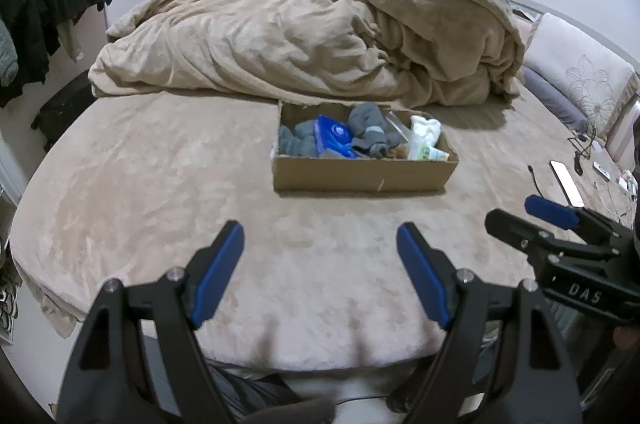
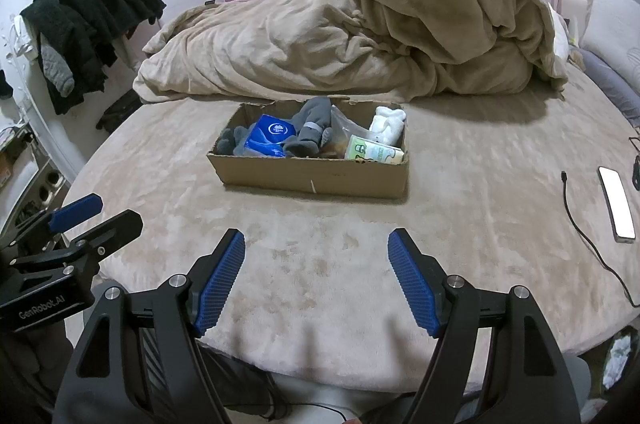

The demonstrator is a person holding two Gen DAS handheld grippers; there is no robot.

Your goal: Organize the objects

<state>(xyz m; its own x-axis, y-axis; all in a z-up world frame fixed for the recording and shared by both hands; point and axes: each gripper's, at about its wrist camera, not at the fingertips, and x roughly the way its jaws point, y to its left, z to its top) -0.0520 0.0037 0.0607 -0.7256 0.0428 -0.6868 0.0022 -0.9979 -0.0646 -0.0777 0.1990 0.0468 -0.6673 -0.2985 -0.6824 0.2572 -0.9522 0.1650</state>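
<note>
Ahead, your cardboard box [image 2: 312, 180] sits mid-bed, packed with grey socks [image 2: 310, 130], a blue pack [image 2: 269, 136] and a white cloth [image 2: 386, 124]. Both your left gripper [image 1: 320, 272] and right gripper [image 2: 316, 276] hover spread, empty, above the beige sheet [image 2: 320, 244]; a phone [image 2: 617, 202] lies right.

Dim, soft indoor light; slight blur, heavy fisheye edge distortion.

Black jaws, ribbed blue pads [image 2: 222, 282]
</note>
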